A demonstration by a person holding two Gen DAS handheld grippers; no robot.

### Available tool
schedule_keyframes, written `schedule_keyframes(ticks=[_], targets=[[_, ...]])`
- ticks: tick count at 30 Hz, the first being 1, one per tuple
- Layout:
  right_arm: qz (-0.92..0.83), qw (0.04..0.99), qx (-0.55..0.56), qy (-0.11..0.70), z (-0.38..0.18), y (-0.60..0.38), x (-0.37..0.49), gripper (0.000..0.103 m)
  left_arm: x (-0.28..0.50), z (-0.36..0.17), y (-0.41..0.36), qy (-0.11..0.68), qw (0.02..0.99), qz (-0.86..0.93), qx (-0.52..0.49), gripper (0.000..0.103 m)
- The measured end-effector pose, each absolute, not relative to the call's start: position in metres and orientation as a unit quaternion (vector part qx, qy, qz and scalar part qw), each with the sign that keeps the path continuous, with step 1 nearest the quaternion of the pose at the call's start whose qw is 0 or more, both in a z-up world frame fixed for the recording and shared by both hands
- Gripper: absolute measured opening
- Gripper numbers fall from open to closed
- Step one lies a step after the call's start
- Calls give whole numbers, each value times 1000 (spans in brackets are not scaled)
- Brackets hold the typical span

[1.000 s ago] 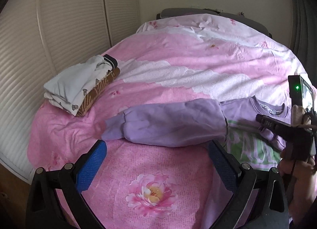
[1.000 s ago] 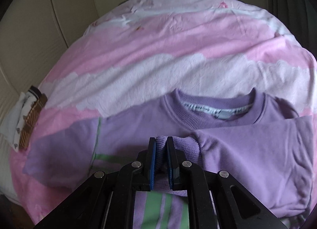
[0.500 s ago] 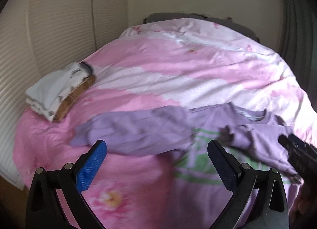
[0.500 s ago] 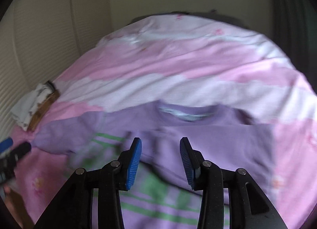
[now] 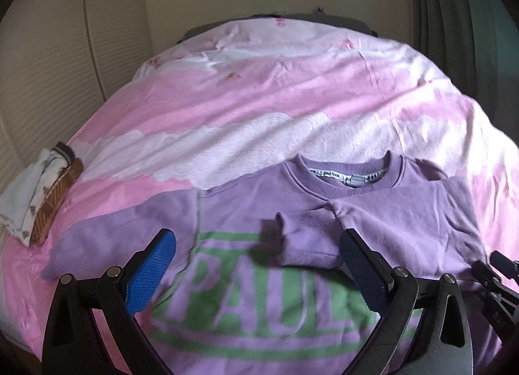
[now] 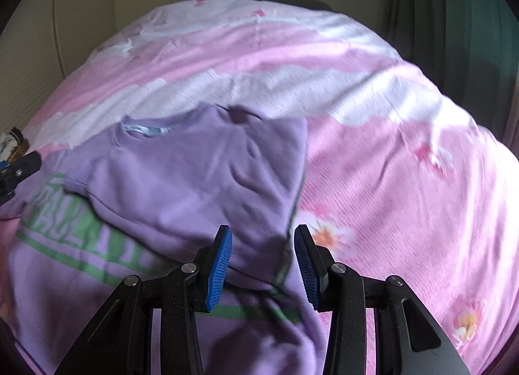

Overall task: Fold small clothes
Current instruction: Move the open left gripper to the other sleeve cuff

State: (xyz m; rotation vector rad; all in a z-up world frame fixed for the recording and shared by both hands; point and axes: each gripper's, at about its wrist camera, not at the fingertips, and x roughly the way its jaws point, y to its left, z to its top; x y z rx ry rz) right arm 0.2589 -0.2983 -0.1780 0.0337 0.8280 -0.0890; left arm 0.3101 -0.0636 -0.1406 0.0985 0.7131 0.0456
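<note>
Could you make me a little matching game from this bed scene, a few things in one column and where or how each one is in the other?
Things:
1. purple sweatshirt
2. right sleeve
3. folded clothes
4. left gripper

States:
A. stacked at the bed's left edge
B. open, nothing between its pads
C. spread flat, green lettering showing
D. folded across the chest

Pairs: 1-C, 2-D, 3-A, 4-B

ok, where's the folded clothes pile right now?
The folded clothes pile sits at the bed's far left edge in the left wrist view, beside the wall and left of the purple sweatshirt.
</note>
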Motion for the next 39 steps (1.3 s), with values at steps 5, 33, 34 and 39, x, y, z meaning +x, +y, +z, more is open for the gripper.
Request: schedule_keyframes(ticks=[5, 33, 34, 39], targets=[[-46, 906, 22, 420, -193, -310, 258, 41, 327, -161, -64, 374, 925, 39, 54, 103], [-24, 930, 59, 361, -147, -272, 227, 50, 265, -137, 38, 359, 928, 96, 29, 100], [-7, 932, 63, 358, -142, -248, 224, 50, 261, -135, 49, 357, 928, 102, 27, 99], [30, 928, 80, 363, -138, -197, 225, 50, 247, -139, 123, 357, 922, 150, 21, 88]])
